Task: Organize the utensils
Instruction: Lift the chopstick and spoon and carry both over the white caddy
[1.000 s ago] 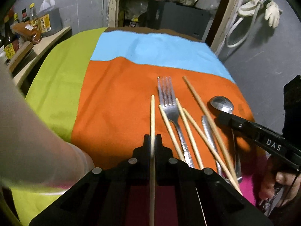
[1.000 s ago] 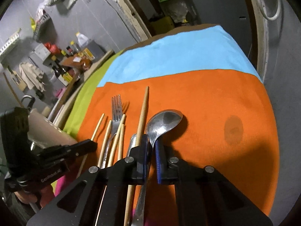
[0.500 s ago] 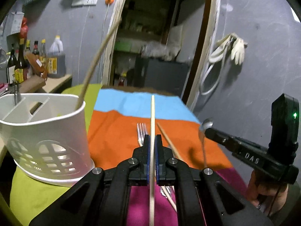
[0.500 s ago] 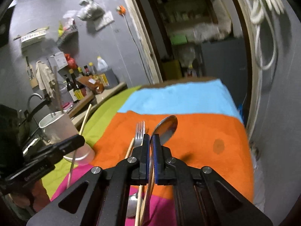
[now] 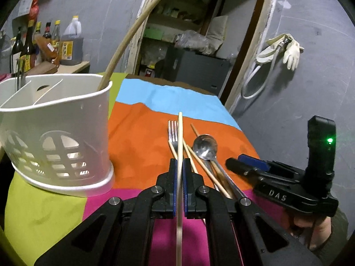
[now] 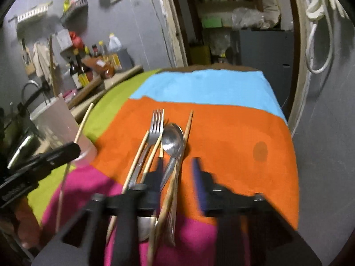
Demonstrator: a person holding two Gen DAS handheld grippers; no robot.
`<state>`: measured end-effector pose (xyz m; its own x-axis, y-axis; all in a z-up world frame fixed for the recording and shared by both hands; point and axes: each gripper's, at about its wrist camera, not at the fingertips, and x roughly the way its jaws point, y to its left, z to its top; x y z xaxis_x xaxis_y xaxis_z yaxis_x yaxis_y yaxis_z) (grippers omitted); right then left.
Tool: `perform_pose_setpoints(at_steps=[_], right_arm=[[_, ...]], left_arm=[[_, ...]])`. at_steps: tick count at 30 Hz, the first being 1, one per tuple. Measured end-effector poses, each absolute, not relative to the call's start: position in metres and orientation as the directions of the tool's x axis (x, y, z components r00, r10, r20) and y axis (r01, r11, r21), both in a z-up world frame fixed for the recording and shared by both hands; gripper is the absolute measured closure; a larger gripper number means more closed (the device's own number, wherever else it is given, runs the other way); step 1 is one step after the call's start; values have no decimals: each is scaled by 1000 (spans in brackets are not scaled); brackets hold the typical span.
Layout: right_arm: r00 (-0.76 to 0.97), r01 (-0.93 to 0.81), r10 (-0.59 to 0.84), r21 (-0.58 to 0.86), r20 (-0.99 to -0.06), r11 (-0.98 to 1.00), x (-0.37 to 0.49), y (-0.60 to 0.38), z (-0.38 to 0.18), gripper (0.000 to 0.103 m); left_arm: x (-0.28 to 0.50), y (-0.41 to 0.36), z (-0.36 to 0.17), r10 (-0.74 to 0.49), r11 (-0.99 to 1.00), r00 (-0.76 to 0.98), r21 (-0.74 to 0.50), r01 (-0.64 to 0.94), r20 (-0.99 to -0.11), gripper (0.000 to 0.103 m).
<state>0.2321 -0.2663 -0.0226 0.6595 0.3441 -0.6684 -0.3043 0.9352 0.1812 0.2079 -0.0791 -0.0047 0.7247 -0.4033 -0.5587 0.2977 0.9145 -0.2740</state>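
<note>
Chopstick (image 5: 180,146), pale and slim, sits clamped in the left hand-held gripper (image 5: 180,166); right hand-held gripper (image 6: 177,166) just opened, empty.

Glossy metal spoon (image 5: 205,147), wooden chopsticks (image 5: 180,141), matt cloth (image 5: 142,137).

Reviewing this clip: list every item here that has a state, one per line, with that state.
Left claw: shut on a chopstick, raised off the cloth.
Right claw: open, jaws just opened, gripping nothing.
Spoon: lying on the orange cloth, released.
Fork: lying flat, tines pointing away.
White caddy: upright, one long wooden stick leaning inside it.
Loose chopsticks: lying on the cloth beside the fork.
</note>
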Motion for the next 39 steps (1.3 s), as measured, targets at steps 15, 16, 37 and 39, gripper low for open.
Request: perform_pose_setpoints(at_steps=[15, 16, 37, 39], right_arm=[[568, -406, 311, 69, -762, 911, 296, -238, -39, 95], [569, -407, 325, 84, -756, 909, 295, -239, -38, 97], [928, -261, 215, -119, -306, 958, 167, -244, 23, 101], [952, -233, 195, -147, -236, 961, 155, -238, 31, 101]], left_arm=[[207, -67, -9, -406, 912, 728, -298, 282, -553, 101], [206, -67, -8, -407, 911, 728, -299, 283, -551, 101], [179, -56, 17, -426, 896, 810, -313, 315, -404, 101], [176, -53, 23, -430, 891, 819, -324, 317, -380, 101]])
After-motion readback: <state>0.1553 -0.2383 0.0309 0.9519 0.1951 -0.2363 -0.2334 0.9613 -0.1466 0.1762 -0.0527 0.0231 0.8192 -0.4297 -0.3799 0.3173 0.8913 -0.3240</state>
